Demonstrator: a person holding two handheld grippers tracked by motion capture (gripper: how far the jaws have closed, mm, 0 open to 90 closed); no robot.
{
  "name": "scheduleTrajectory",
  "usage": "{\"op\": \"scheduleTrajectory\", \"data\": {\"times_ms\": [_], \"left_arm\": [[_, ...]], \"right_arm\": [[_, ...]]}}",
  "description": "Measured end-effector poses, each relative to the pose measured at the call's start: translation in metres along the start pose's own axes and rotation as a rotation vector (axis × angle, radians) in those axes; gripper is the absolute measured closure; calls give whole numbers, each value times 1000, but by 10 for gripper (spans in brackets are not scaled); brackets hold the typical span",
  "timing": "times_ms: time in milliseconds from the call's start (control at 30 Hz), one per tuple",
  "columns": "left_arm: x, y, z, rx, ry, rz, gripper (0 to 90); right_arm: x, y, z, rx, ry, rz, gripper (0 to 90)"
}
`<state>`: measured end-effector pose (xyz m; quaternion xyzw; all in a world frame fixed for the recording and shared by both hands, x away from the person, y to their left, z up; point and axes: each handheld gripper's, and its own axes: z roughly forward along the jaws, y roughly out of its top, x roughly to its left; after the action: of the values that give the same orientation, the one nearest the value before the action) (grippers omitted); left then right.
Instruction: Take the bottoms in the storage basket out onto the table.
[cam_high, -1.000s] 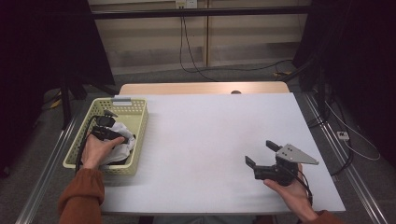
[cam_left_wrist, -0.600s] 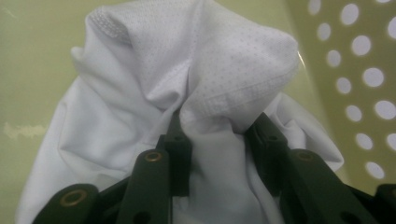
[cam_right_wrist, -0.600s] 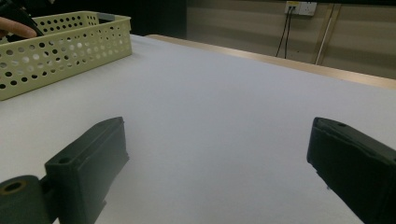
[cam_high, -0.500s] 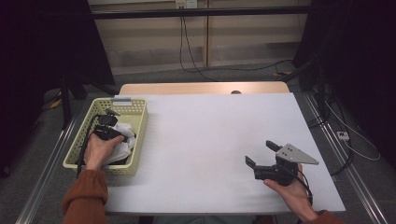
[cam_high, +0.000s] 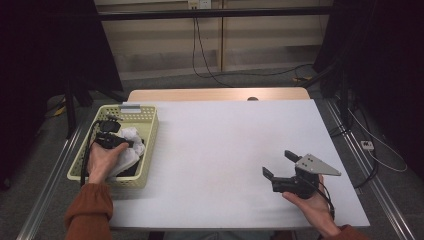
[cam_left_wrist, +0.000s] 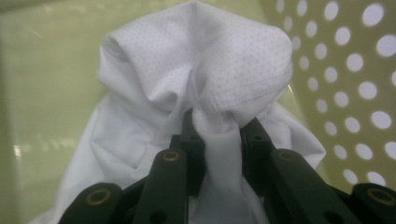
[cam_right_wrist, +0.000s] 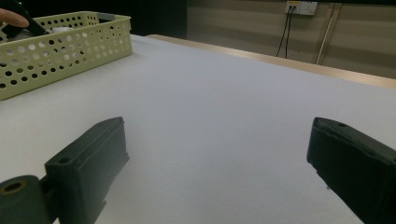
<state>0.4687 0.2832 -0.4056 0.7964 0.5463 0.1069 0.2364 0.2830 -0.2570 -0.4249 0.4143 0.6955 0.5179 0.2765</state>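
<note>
Inside the pale green perforated plastic basket (cam_high: 150, 131), the left tool (cam_left_wrist: 215, 122) has just been closing and now clamps a fold of white dotted mesh cloth (cam_left_wrist: 196, 65). Well away from the basket, the right tool (cam_high: 280, 164) rests on the white worktop (cam_high: 215, 150), its jaws apart.

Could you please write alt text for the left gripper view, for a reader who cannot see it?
The left tool is shut on a bunched fold of white dotted mesh cloth, pinched between its two black jaws. The cloth lies inside a pale yellow-green plastic basket, whose perforated wall rises at the right.
</note>
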Motion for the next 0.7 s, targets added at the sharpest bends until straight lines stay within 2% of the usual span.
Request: {"op": "scheduleTrajectory", "data": {"times_ms": [33,100,500,700], "left_arm": [[1,0,-2,-11,-6,3,758],[0,0,-6,-38,11,6,758],[4,-4,-28,-200,-10,14,758],[5,-6,-37,-283,0,30,757]], "right_arm": [[0,0,0,0,0,1,50],[0,0,0,-1,0,0,50],[-1,0,0,0,1,1,50],[-1,0,0,0,0,3,50]]}}
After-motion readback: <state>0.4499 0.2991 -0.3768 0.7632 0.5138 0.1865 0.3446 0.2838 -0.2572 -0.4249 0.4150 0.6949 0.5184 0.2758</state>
